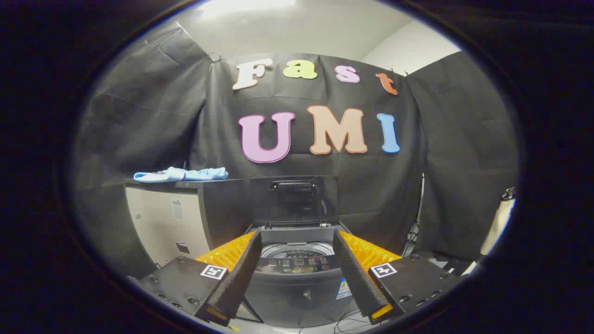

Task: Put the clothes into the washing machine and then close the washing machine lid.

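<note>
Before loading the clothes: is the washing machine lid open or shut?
Open. The lid stands upright behind the washing machine, baring the drum. The tongs are open, empty.

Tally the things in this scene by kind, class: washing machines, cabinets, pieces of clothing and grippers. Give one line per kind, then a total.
Washing machine, lid up, seen between the fingers: 1
Cabinet beside the machine: 1
Light blue clothing, lying on the cabinet: 1
Hand-held gripper, fingers open, holding nothing: 1
Total: 4
</note>
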`<state>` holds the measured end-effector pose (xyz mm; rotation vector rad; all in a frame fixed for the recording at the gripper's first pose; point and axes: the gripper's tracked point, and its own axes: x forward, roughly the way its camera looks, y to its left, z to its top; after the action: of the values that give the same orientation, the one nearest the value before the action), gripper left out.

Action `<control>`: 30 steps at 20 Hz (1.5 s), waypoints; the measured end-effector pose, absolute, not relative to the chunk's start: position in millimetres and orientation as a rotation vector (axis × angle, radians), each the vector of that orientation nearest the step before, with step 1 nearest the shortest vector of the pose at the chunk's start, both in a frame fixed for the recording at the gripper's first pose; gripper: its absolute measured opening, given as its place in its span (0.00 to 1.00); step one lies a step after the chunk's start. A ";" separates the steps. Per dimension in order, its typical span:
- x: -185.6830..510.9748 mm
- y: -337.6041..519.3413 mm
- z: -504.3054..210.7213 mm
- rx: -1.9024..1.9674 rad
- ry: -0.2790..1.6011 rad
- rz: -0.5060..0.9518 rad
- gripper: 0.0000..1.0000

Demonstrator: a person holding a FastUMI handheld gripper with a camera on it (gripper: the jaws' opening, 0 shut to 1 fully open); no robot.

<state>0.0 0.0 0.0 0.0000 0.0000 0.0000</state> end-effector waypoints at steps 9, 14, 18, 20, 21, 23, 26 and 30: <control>2.8 1.2 -4.4 -0.019 0.007 -0.012 0.97; 12.9 11.8 -6.5 0.007 0.018 -0.009 0.97; 27.4 28.3 6.1 0.026 0.032 -0.008 0.96; 38.8 45.9 20.6 0.043 0.033 0.014 0.96; 47.3 58.3 33.3 0.050 0.024 0.031 0.96; 64.2 82.8 55.8 0.052 0.014 0.057 0.96; 90.1 124.6 83.8 0.046 0.010 0.094 0.96; 127.6 179.6 101.9 0.101 0.095 0.096 0.96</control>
<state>127.6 179.6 101.9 0.1008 0.0949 0.0956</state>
